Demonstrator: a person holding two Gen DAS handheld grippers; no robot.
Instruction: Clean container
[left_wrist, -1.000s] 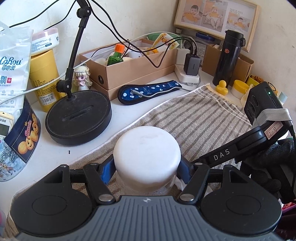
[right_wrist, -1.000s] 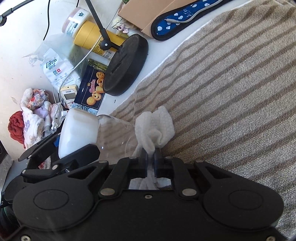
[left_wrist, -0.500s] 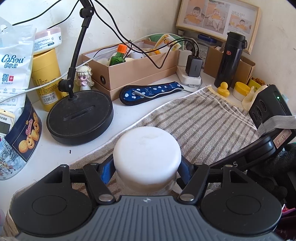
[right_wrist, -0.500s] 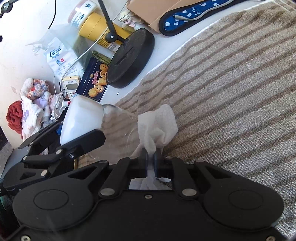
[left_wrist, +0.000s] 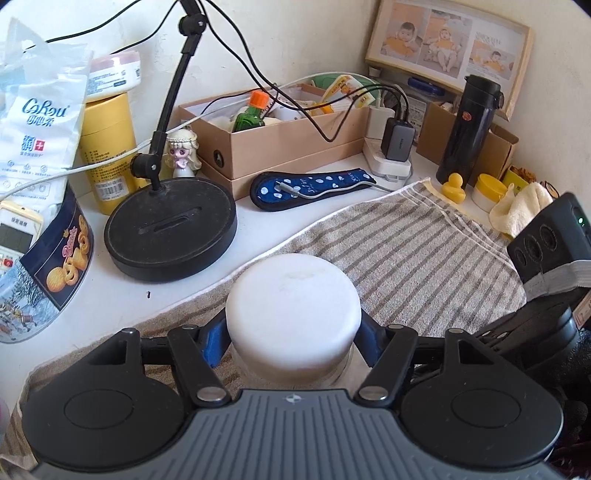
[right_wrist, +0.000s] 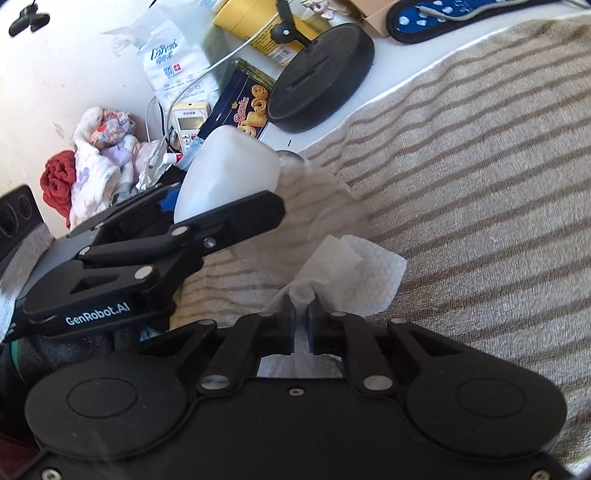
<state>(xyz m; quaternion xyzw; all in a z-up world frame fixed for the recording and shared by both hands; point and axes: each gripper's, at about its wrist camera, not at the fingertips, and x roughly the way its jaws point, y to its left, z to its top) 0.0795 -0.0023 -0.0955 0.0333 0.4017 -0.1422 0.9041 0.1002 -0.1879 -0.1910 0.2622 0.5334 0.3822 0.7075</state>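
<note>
My left gripper (left_wrist: 291, 332) is shut on a clear container with a white lid (left_wrist: 293, 291), held above the striped towel (left_wrist: 424, 251). In the right wrist view the same container (right_wrist: 229, 173) lies tilted in the left gripper (right_wrist: 207, 221), its clear body (right_wrist: 317, 206) pointing toward my right gripper. My right gripper (right_wrist: 301, 317) is shut on a crumpled white paper tissue (right_wrist: 354, 269), held just below and beside the container's clear body. Whether the tissue touches the container I cannot tell.
A black round lamp base (left_wrist: 170, 229) stands at the left of the towel. A cookie tin (left_wrist: 55, 269), yellow canister (left_wrist: 107, 147), cardboard box (left_wrist: 288, 140), blue spotted case (left_wrist: 314, 186), black flask (left_wrist: 469, 129) and yellow duck (left_wrist: 454, 186) line the desk's back.
My right gripper has pulled back and down with the tissue. The container in the left gripper now sits higher and further left in the right wrist view.
</note>
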